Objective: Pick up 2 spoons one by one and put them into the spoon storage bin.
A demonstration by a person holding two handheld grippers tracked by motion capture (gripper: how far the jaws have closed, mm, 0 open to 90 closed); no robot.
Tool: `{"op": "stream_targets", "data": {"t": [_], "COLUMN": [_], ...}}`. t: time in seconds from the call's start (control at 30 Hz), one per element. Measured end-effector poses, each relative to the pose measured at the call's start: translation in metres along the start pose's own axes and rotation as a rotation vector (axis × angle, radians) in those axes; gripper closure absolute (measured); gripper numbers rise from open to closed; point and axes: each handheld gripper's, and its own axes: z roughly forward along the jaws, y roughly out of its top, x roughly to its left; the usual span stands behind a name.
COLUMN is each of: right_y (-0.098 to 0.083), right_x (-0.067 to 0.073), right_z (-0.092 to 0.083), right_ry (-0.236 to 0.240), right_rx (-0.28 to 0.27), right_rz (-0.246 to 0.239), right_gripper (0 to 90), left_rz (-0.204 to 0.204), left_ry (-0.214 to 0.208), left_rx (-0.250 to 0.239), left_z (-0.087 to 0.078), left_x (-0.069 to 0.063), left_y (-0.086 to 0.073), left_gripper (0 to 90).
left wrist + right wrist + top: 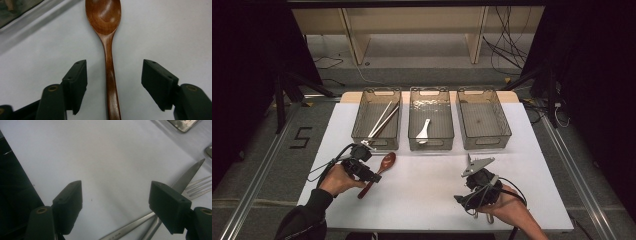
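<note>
Left gripper view: my left gripper [113,86] open, jaws astride wooden spoon [107,50] handle without touching; spoon flat on white table [162,32], long axis straight ahead, bowl far end; left hand nearer

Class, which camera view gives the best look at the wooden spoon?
The left gripper view: the wooden spoon lies large and sharp between open jaws, untouched. The high view shows it small on the table, handle partly hidden by the left gripper.
</note>
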Motion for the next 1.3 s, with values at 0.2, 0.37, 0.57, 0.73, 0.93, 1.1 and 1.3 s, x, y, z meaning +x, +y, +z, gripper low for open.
{"op": "stream_targets", "data": {"t": [0.2,0.37,0.57,0.73,0.93,1.1,1.3], "right_y": [0.0,0.0,0.0,0.001,0.0,0.0,0.0], "right_x": [0.0,-0.001,0.0,0.0,0.0,0.0,-0.001], "right_z": [0.0,0.001,0.001,0.001,0.001,0.001,0.001], "right_ry": [0.002,0.002,0.001,0.0,0.001,0.001,0.002], "right_rx": [0.001,0.003,0.004,0.003,0.004,0.004,0.006], "right_rz": [-0.002,-0.004,-0.005,-0.001,-0.004,-0.006,-0.003], "right_gripper": [27.9,27.9,27.9,27.9,27.9,27.9,28.1], "left_rz": [-0.006,-0.002,0.042,0.07,0.089,0.09,0.087], "left_ry": [0.01,0.019,0.062,0.078,0.068,0.055,0.029], "left_rx": [0.03,0.041,0.051,0.058,0.054,0.047,0.027], "left_z": [0.014,0.018,0.02,0.02,0.021,0.021,0.02], "left_x": [0.002,0.003,-0.001,-0.003,-0.006,-0.005,-0.002], "left_y": [0.003,0.003,0.004,0.005,0.007,0.006,0.005], "left_gripper": [37.7,49.2,59.2,63.9,74.1,79.9,80.7]}}
